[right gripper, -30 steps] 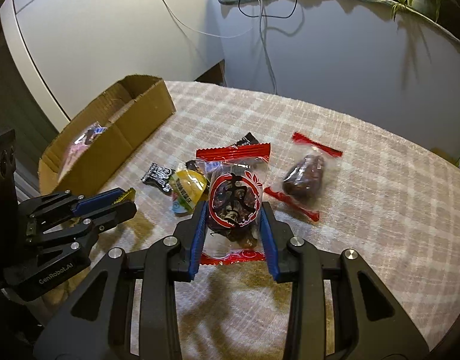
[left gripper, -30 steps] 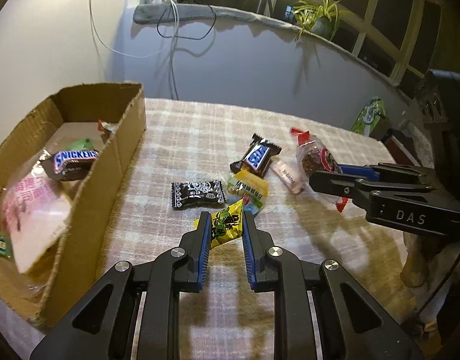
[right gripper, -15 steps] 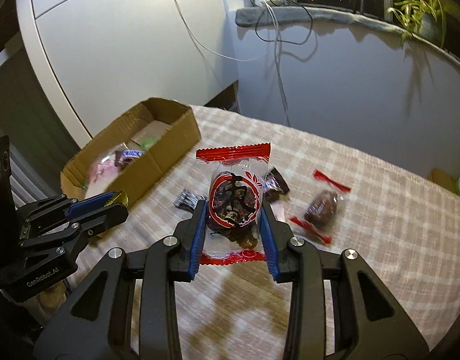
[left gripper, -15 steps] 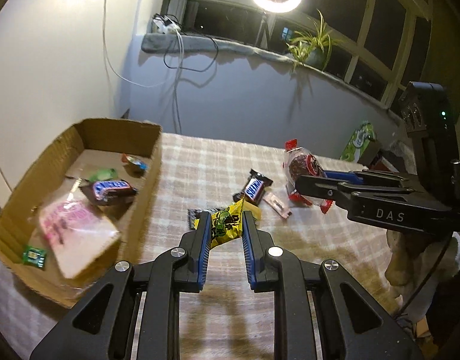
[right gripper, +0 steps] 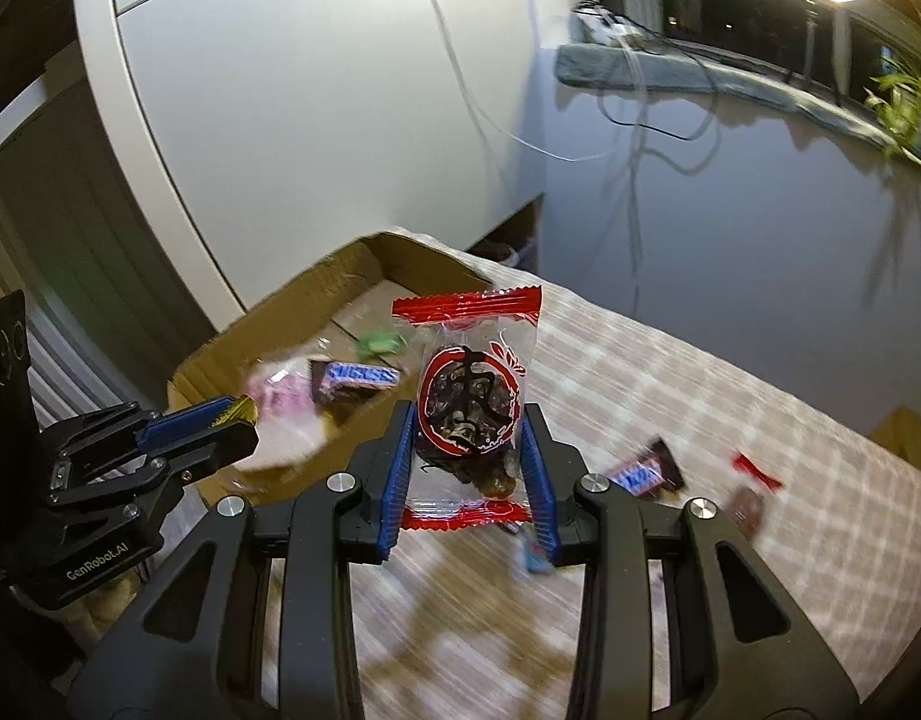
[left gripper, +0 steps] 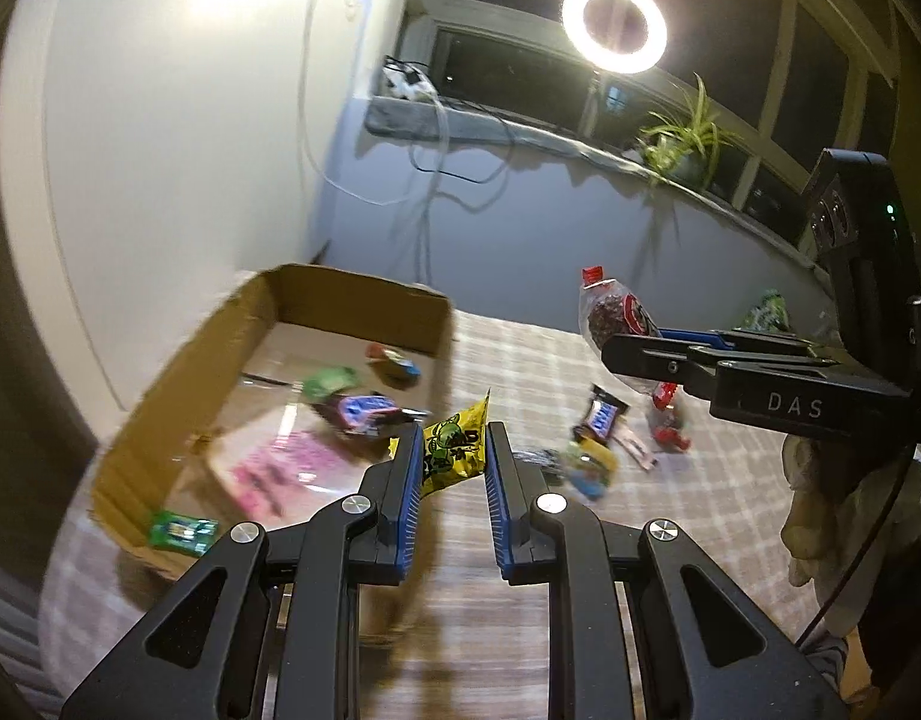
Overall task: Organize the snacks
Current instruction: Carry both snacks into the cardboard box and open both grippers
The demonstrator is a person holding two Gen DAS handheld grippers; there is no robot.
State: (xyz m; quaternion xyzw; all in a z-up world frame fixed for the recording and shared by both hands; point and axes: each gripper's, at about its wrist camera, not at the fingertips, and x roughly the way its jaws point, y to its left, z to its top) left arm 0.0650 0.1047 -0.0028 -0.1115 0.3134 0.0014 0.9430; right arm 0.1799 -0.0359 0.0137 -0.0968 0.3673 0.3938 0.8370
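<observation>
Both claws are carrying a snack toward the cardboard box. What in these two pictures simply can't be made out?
- Yellow packet in the left claw, left wrist view: its lower part is hidden behind the fingers.
- Loose snacks on the table, left wrist view: motion blur smears most labels.
- Pink packet in the cardboard box, right wrist view: blurred, partly covered by the left claw.
- Red-edged packet in the right claw: contents are just dark lumps.
</observation>
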